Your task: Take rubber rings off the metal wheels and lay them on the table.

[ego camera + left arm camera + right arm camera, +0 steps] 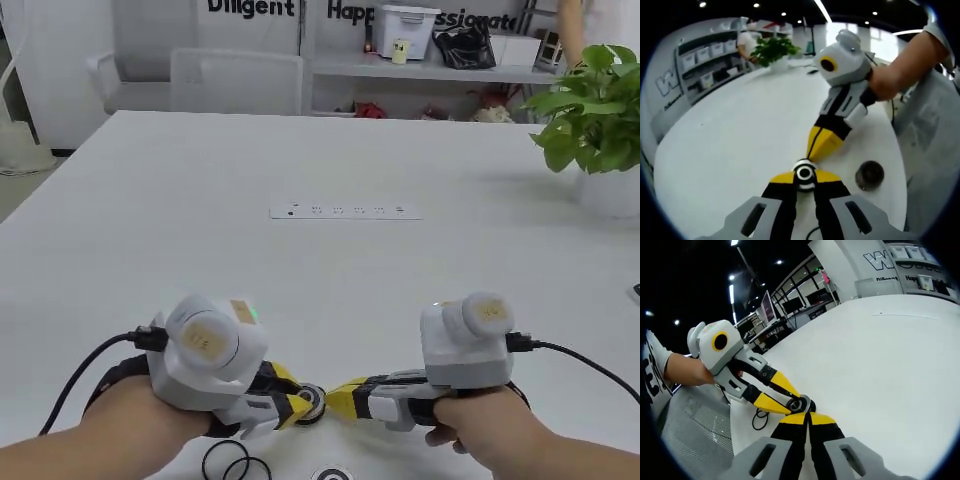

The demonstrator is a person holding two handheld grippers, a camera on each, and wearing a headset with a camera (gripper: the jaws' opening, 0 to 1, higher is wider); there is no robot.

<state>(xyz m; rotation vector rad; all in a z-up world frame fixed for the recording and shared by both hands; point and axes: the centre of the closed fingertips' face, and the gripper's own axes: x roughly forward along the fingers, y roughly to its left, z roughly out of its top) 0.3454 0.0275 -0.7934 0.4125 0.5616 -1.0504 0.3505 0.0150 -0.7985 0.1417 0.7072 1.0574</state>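
A small metal wheel point(309, 401) with a black rubber ring around it sits between the yellow tips of my left gripper point(301, 407), which is shut on it. In the left gripper view the wheel point(804, 172) faces the camera. My right gripper point(337, 398) comes from the right, jaws shut, its tips point(810, 156) touching the wheel's rim. I cannot tell whether they pinch the ring. Two loose rubber rings point(234, 462) lie on the table near the front edge. A second wheel point(869, 174) rests on the table beside them.
A white power strip point(345, 211) lies mid-table. A potted plant point(595, 110) stands at the far right. Chairs and a shelf with boxes are behind the table's far edge. Black cables trail from both grippers.
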